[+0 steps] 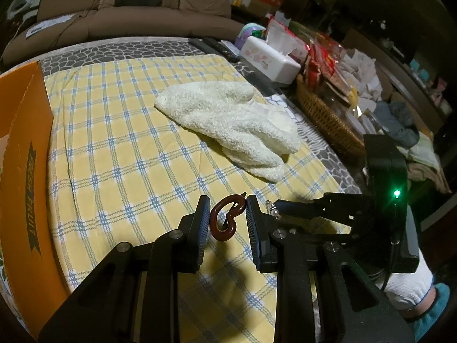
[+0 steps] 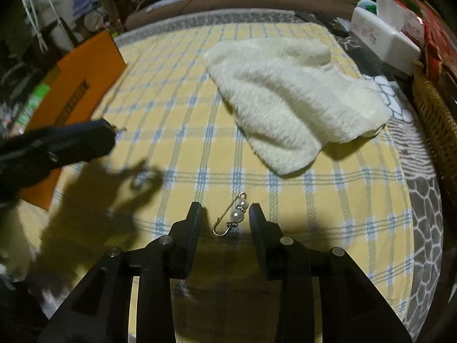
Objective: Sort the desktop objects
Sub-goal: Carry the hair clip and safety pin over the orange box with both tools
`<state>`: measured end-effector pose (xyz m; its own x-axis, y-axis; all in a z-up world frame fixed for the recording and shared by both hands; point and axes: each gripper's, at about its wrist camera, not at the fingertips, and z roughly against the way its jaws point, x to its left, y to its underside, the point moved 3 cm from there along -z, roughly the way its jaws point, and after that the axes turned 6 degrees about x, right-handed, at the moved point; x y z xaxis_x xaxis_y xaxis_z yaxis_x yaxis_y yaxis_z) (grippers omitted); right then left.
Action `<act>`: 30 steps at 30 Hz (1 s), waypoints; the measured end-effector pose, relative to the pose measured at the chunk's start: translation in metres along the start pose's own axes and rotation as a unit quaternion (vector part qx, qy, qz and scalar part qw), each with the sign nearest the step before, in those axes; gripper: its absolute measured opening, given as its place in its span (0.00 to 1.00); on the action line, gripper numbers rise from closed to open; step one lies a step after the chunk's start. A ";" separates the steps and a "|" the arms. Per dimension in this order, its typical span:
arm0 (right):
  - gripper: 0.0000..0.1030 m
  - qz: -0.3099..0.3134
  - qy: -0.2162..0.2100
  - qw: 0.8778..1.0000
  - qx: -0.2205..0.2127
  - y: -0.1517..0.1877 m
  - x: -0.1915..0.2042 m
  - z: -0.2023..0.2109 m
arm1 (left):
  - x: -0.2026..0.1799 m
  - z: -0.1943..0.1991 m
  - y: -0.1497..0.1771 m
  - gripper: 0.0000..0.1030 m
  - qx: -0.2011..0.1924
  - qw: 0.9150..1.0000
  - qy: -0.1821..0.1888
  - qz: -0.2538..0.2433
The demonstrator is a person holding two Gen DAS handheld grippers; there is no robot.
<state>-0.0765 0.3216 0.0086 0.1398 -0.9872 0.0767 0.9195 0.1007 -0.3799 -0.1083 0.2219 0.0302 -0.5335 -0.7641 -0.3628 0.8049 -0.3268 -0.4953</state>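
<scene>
Left hand-held gripper (image 1: 228,217) tilted downward

A: The checked cloth (image 1: 120,148) is lit brightly from above, while the room behind it sinks into dimness.

B: Hard shadows too. In the right wrist view, a dark, jagged one falls across the cloth at lower left, and the fluffy white towel (image 2: 291,97) casts one under its near edge.

A: The left claw (image 2: 114,131) is smeared by blur there. Both views bow at the edges, with black corners.

B: A green lamp (image 1: 396,193) flares in the left wrist view.
</scene>
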 end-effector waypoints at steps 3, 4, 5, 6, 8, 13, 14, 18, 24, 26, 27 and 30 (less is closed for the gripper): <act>0.12 0.000 0.006 1.000 0.001 -0.001 -0.004 0.000 | 0.000 -0.001 0.000 0.23 0.002 1.000 0.000 0.001; 0.10 -0.004 -0.001 1.000 -0.001 -0.001 -0.006 0.000 | 0.000 -0.001 0.000 0.23 0.002 1.000 0.001 0.002; 0.09 -0.007 -0.005 1.000 -0.001 0.000 -0.008 0.000 | 0.001 0.000 0.001 0.23 0.002 1.000 0.003 0.004; 0.08 -0.007 -0.008 1.000 -0.002 0.000 -0.009 0.000 | 0.001 0.000 0.001 0.23 0.002 1.000 0.004 0.004; 0.08 -0.009 -0.011 1.000 -0.009 -0.001 -0.011 0.005 | 0.000 0.000 0.002 0.23 0.002 1.000 0.004 0.004; 0.08 -0.012 -0.025 0.999 -0.041 -0.011 -0.008 0.025 | 0.000 0.007 0.001 0.23 -0.003 1.000 0.004 0.004; 0.08 -0.012 -0.028 0.998 -0.047 -0.013 -0.006 0.028 | -0.001 0.009 0.001 0.23 -0.005 1.000 0.004 0.004; 0.08 -0.010 -0.044 0.996 -0.080 -0.027 0.002 0.050 | -0.001 0.026 -0.004 0.23 -0.018 1.000 0.002 0.002; 0.08 -0.003 -0.077 0.988 -0.131 -0.056 0.028 0.085 | 0.011 0.067 -0.013 0.23 -0.045 0.999 0.003 0.014; 0.08 0.007 -0.093 0.985 -0.147 -0.066 0.045 0.096 | 0.018 0.085 -0.016 0.23 -0.058 0.998 -0.001 0.018; 0.08 0.011 -0.099 0.983 -0.153 -0.069 0.050 0.100 | 0.022 0.092 -0.017 0.23 -0.064 0.998 -0.004 0.019; 0.08 0.032 -0.115 0.978 -0.170 -0.083 0.078 0.113 | 0.035 0.118 -0.019 0.23 -0.082 0.996 -0.015 0.023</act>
<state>-0.0999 0.2499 0.1505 0.3079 -0.9222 0.2340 0.7365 0.0753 -0.6722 -0.1118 0.1358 0.1201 -0.4868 -0.7934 -0.3655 0.7742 -0.1980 -0.6012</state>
